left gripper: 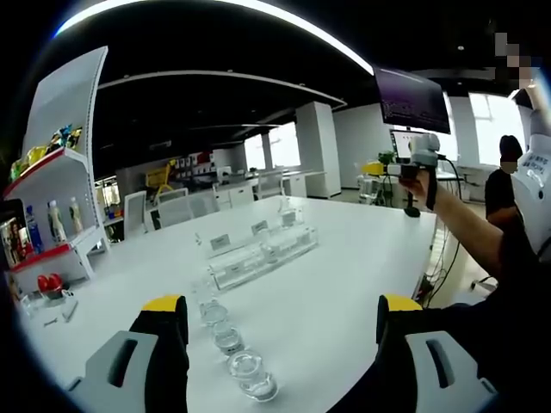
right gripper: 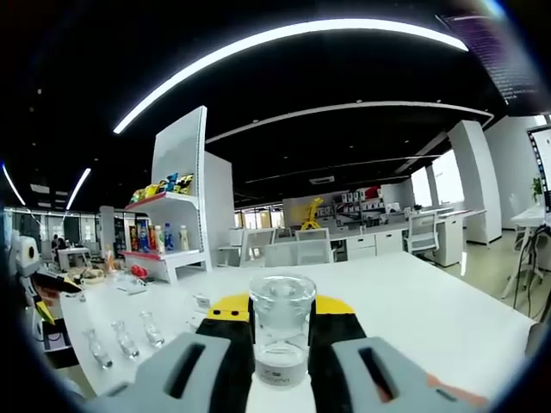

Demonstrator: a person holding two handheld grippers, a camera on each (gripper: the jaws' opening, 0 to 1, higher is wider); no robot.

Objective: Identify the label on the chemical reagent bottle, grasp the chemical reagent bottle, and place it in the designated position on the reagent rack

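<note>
R gripper is pinching a clear reagent bottle between its fingers, holding it upright above the white desk. L gripper is hovering over the desk w/ fingers spread wide, nothing between them. Clear reagent rack is sitting mid-desk; a row of bottles is standing just in front of it. Snack shelf is standing behind the desk
</note>
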